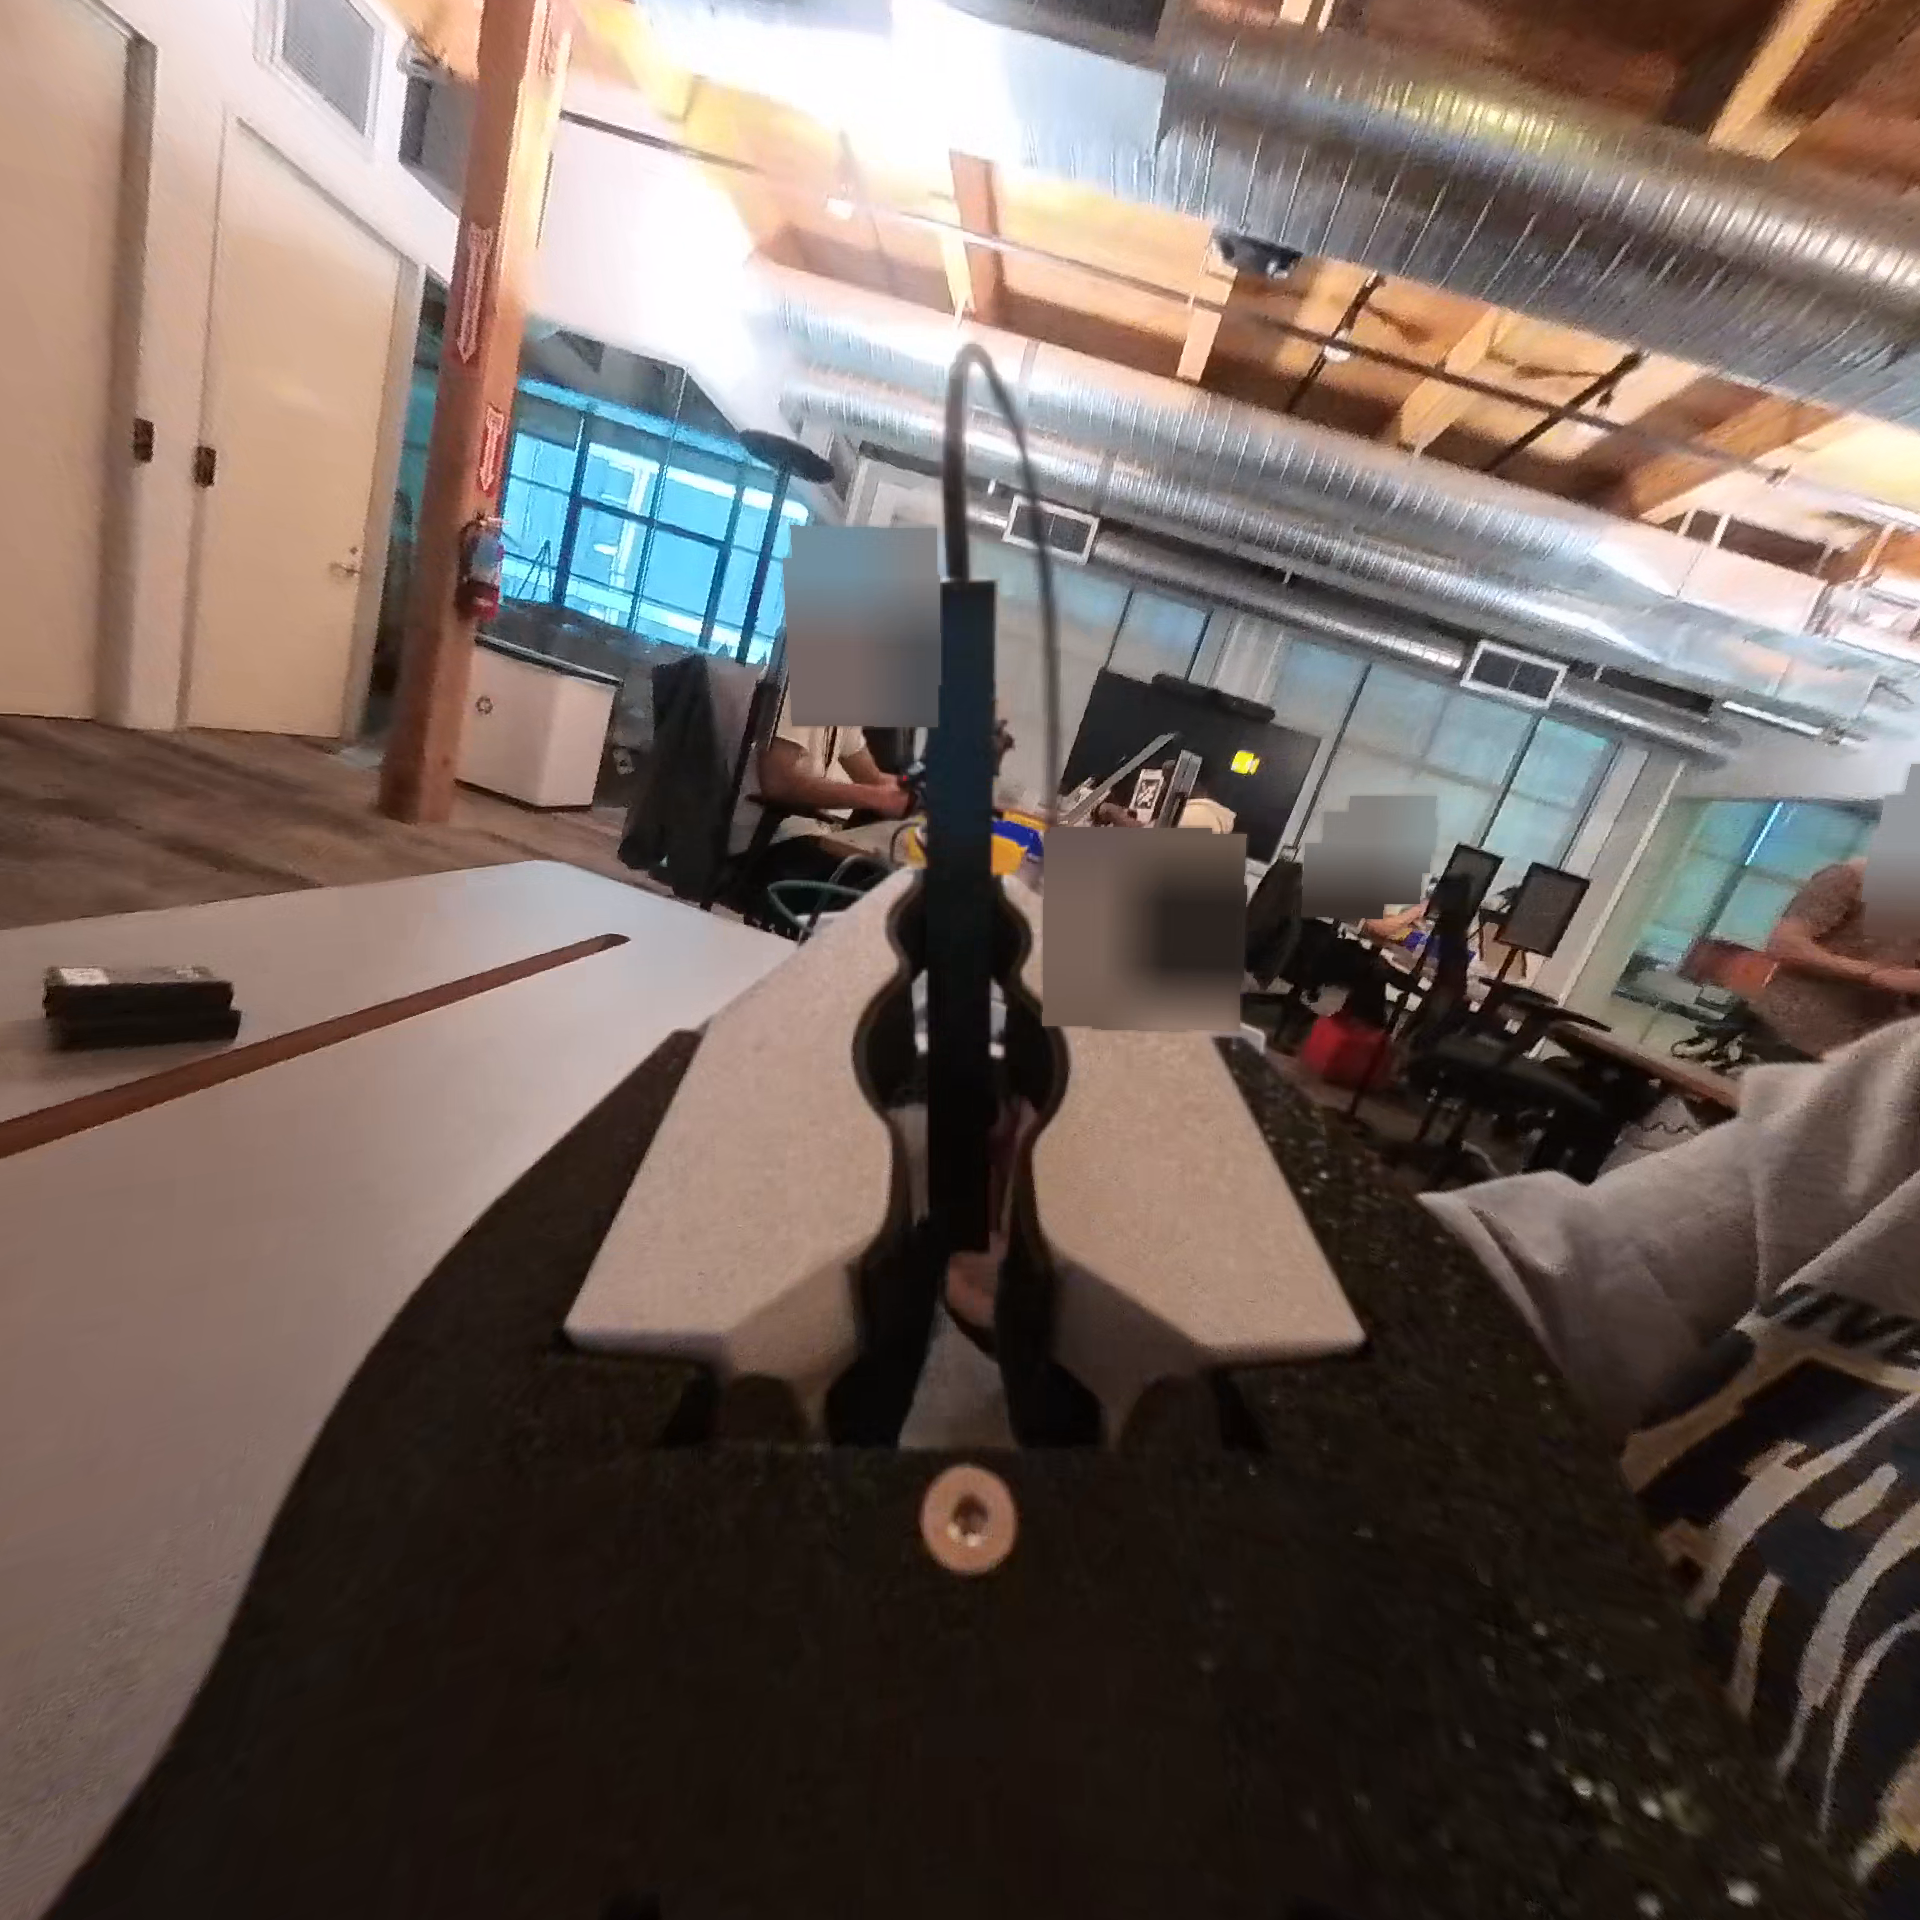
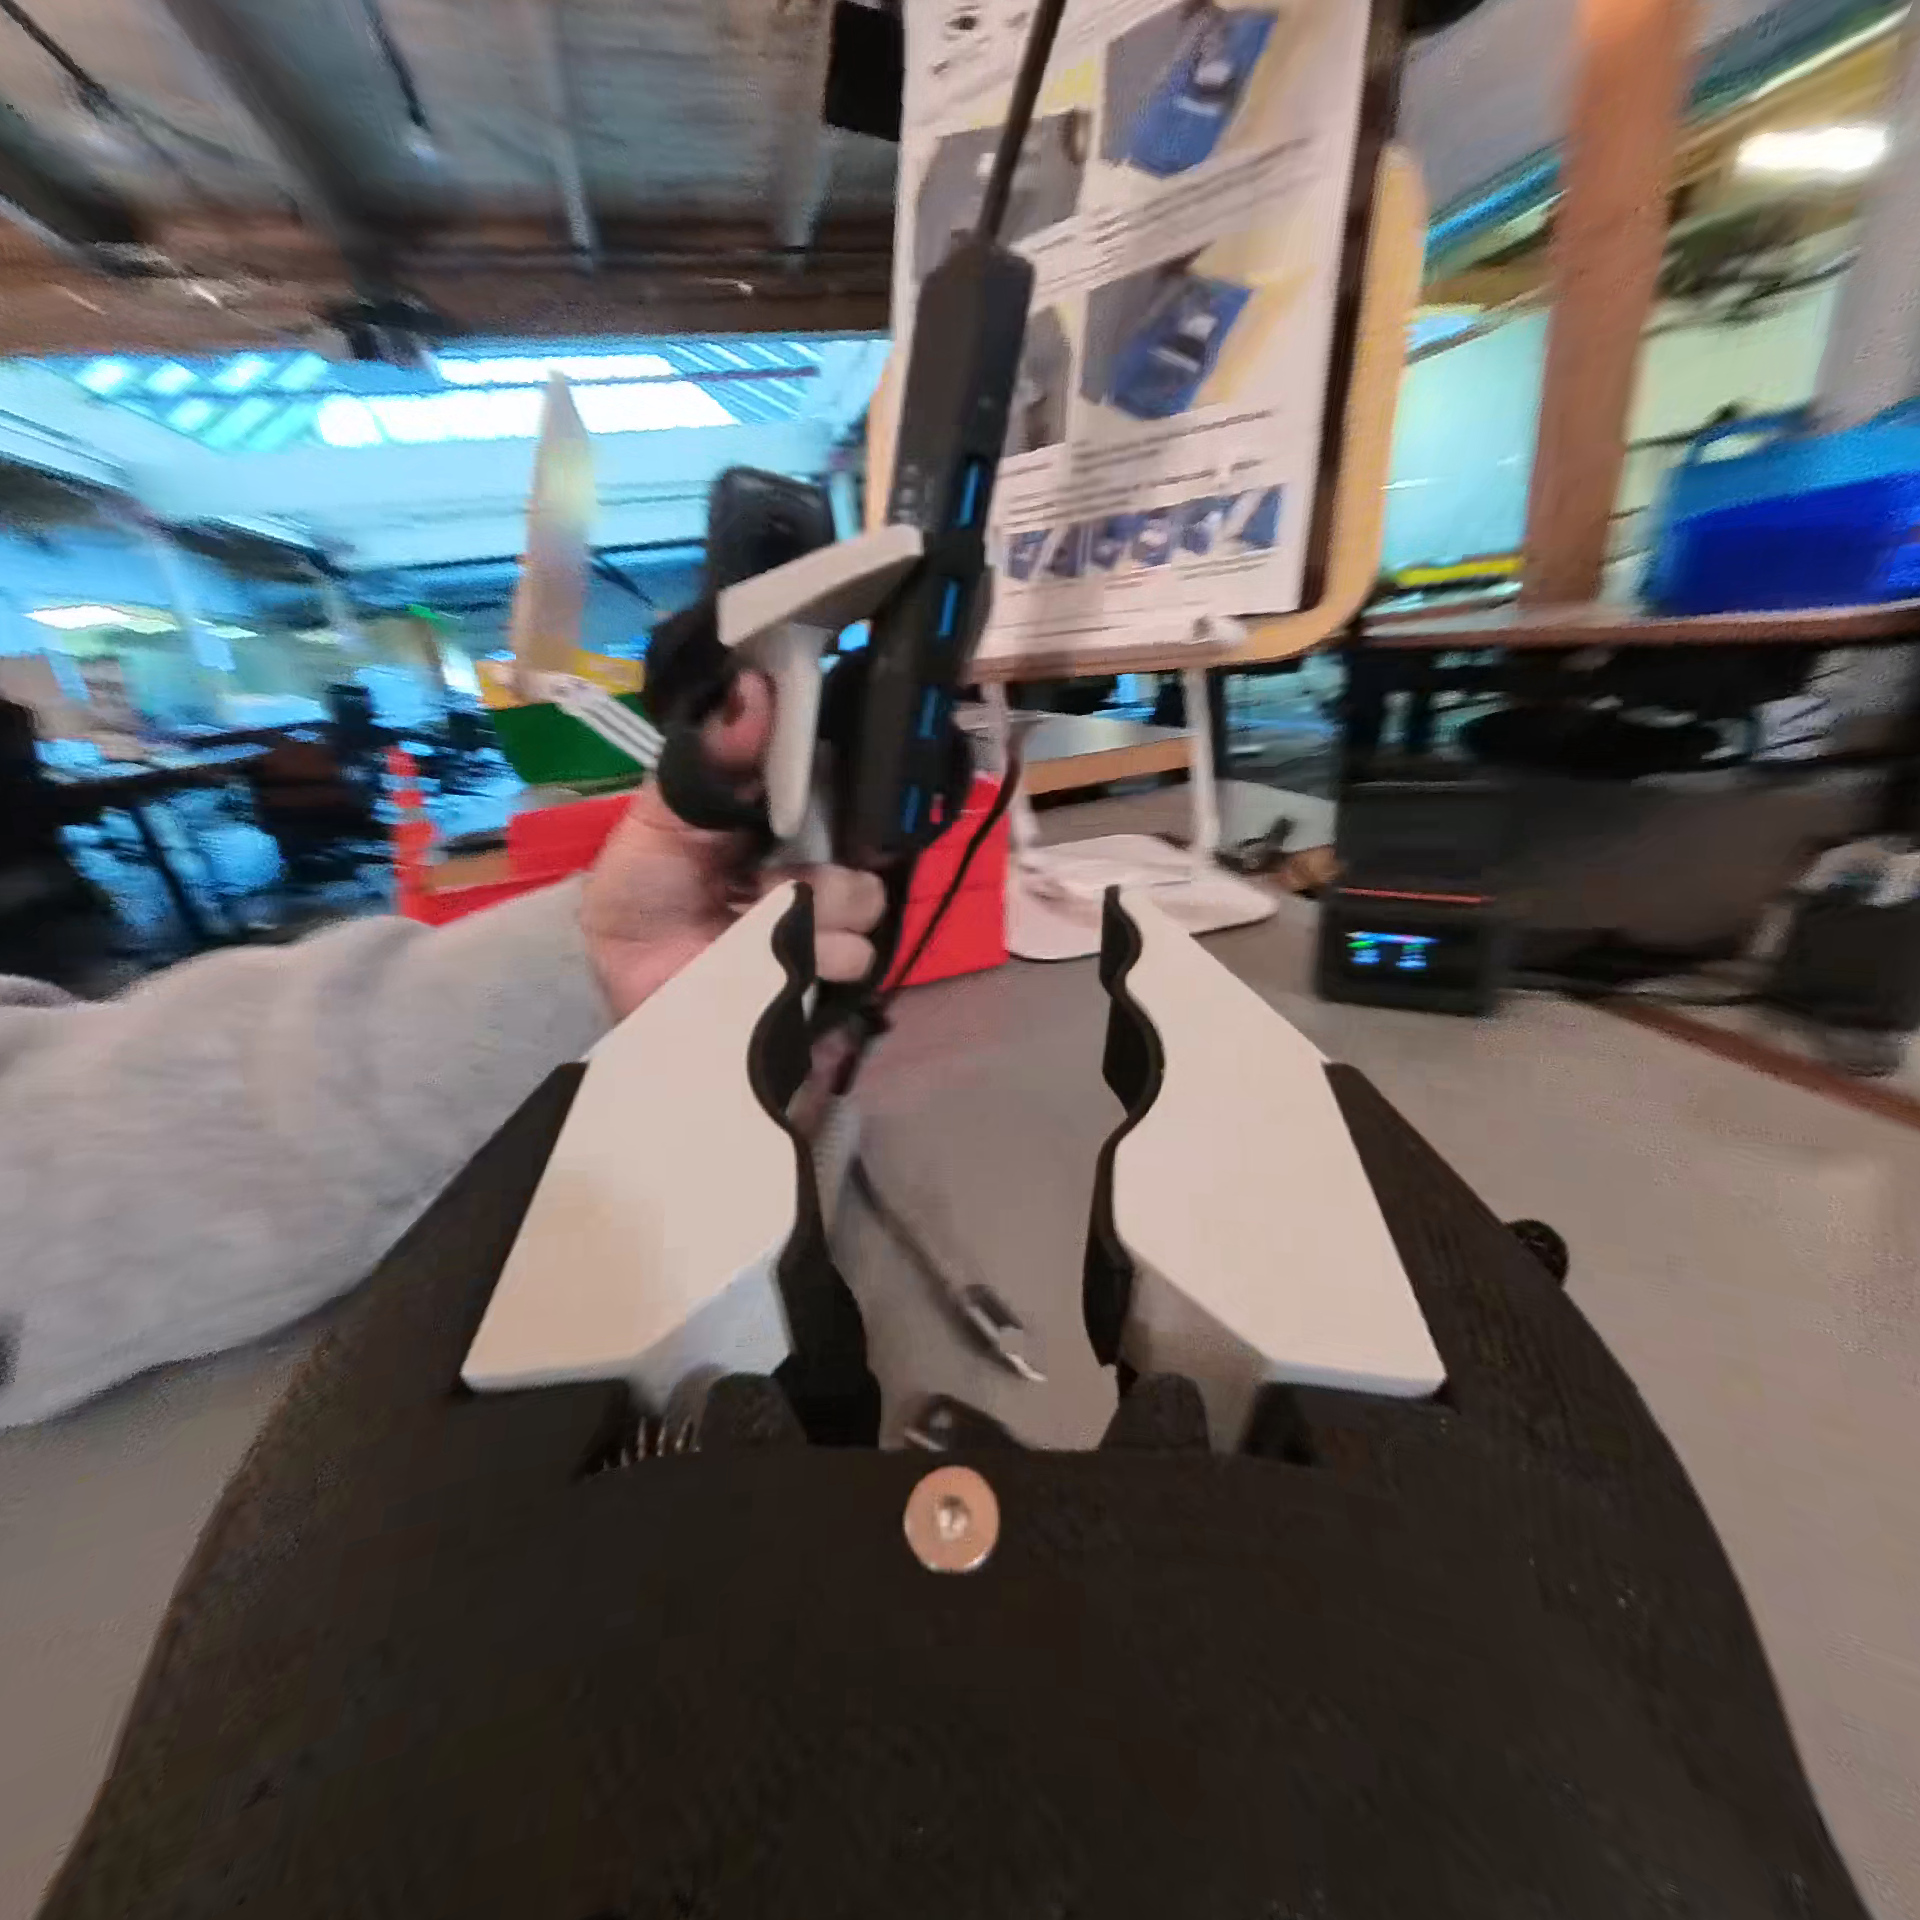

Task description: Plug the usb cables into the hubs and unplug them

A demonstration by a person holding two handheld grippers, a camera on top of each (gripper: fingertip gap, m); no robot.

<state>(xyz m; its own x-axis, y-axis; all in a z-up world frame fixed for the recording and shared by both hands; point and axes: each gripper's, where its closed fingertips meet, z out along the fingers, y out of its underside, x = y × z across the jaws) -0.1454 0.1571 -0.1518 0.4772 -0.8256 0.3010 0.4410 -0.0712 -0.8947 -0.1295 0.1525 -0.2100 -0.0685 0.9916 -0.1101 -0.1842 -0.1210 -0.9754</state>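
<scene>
My left gripper (image 1: 961, 904) is shut on a slim black usb hub (image 1: 961, 831) and holds it upright and edge-on above the white table (image 1: 312, 1143). The hub's thin cable (image 1: 997, 416) loops from its top end. In the right wrist view the same hub (image 2: 940, 582) shows its blue ports, clamped by the left gripper's fingers (image 2: 821, 592), with a person's hand (image 2: 675, 914) behind. My right gripper (image 2: 956, 914) is open and empty, a little below and in front of the hub. A blurred cable with a plug end (image 2: 935, 1268) lies on the table between its fingers.
Two stacked black flat devices (image 1: 140, 1006) lie at the table's far left. A grey sleeve (image 1: 1621, 1268) is at my right. Ahead of the right gripper stand a poster board on a stand (image 2: 1143, 312), a red box (image 2: 966, 883) and a black box with a small screen (image 2: 1403, 951). The gap from one gripper's tips to the other's is roughly 6 centimeters.
</scene>
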